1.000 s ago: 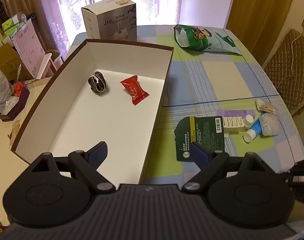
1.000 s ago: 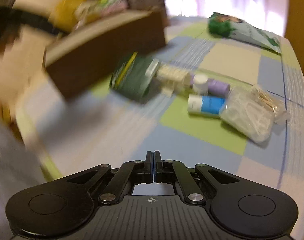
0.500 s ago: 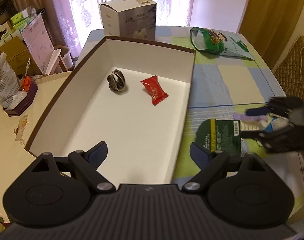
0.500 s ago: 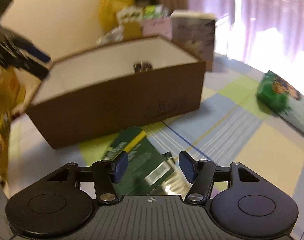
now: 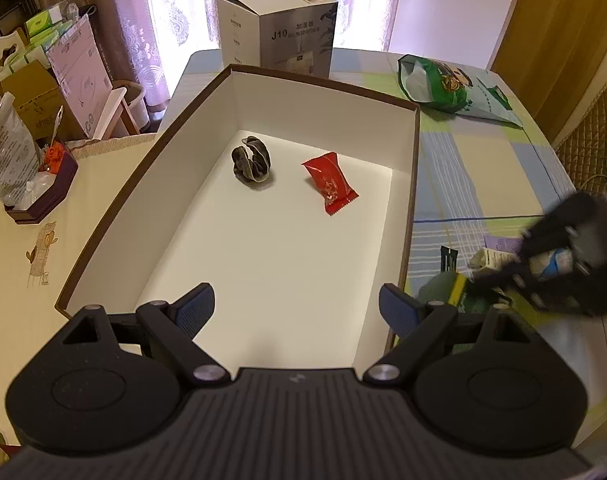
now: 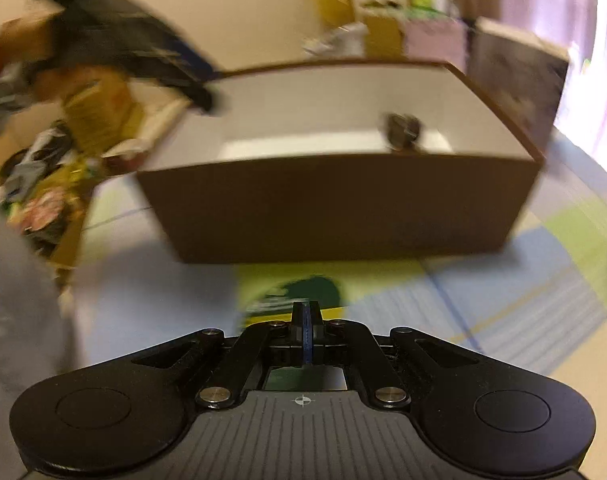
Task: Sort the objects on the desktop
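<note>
"Green packet [image 6: 295, 296] lies on the checked tablecloth [image 5: 475, 168], right under the right gripper [image 6: 306, 338], just outside the brown box [image 6: 343, 208]. Does the gripper have it?"

"The pads are pressed together, but that view is smeared. I cannot tell whether the packet's edge is nipped between them or they have closed on nothing."

"And the left gripper [image 5: 297, 306]?"

"Its fingers are wide apart and carry nothing. It hangs over the near end of the box."

"What's inside?"

"A dark hair tie [image 5: 251, 159] and a red sachet [image 5: 330, 187], side by side toward the far wall. Past the box stand a white carton [image 5: 277, 36] and a green bag [image 5: 443, 84]."

"So what could go wrong?"

"I'd judge the flat, slick packet could slide out of a thin pinch if it is swung quickly. The box wall is tall and close, so a low carry could catch the rim and shove the box. The left gripper also sits where a drop would land, so the two tools could knock together."
</note>
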`<state>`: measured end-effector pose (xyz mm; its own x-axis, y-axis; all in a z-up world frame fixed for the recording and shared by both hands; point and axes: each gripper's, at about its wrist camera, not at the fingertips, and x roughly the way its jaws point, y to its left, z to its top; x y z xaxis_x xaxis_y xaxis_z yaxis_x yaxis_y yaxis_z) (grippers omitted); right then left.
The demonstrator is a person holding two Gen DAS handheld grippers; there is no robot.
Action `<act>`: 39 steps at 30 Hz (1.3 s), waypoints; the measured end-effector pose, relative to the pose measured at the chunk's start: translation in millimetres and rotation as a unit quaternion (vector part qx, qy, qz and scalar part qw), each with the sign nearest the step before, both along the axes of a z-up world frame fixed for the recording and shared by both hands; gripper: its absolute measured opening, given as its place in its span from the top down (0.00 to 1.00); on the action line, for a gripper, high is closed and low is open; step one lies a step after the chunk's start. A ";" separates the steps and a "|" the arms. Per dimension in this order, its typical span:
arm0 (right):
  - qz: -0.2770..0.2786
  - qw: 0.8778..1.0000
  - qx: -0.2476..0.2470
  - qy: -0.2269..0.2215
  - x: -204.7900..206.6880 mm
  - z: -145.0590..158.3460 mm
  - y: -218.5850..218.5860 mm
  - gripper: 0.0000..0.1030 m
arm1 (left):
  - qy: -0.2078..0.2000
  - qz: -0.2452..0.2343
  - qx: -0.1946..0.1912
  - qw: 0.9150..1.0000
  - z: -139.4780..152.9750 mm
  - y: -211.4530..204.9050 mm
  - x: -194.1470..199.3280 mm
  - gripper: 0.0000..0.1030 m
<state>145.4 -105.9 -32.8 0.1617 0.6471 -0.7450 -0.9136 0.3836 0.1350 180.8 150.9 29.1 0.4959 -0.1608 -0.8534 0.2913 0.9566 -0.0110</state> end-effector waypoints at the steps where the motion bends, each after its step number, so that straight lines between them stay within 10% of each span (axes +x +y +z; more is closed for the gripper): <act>1: 0.010 1.000 0.005 0.000 -10.9 3.7 0.2 0.96 | 0.001 0.000 0.001 1.000 -1.0 -0.3 0.8 0.16; 8: -0.171 0.980 0.066 0.082 -51.3 -14.9 -34.0 0.94 | 0.008 -0.008 -0.002 1.000 -7.3 -5.1 1.8 0.16; 9: -0.204 0.971 0.078 0.098 -53.1 -19.8 -42.4 0.77 | 0.009 -0.009 -0.001 1.000 -8.2 -6.2 1.7 0.16; 10: -0.244 0.959 0.093 0.114 -55.8 -26.2 -52.1 0.27 | 0.009 -0.011 0.001 1.000 -9.0 -7.4 2.0 0.16; 12: -0.317 0.930 0.136 0.128 -71.1 -32.9 -72.1 0.06 | 0.010 -0.013 0.004 1.000 -10.7 -9.6 2.8 0.16; 20: -0.449 0.835 0.253 0.191 -65.3 -65.0 -100.2 0.19 | 0.016 -0.017 0.004 1.000 -16.6 -15.0 7.4 0.16; 28: -0.508 0.753 0.321 0.270 -41.9 -99.8 -119.1 0.63 | 0.017 -0.015 0.005 1.000 -15.9 -12.2 9.5 0.16; 35: -0.503 0.740 0.331 0.299 -43.1 -110.3 -113.1 0.68 | 0.018 -0.009 0.007 1.000 -15.0 -8.5 6.8 0.16; 36: -0.495 0.747 0.332 0.295 -42.2 -109.6 -109.7 0.92 | 0.019 -0.010 0.008 1.000 -15.3 -9.2 6.6 0.16; 39: -0.465 0.793 0.310 0.243 -47.6 -93.6 -99.1 0.96 | 0.017 -0.013 0.008 1.000 -13.6 -11.0 4.2 0.16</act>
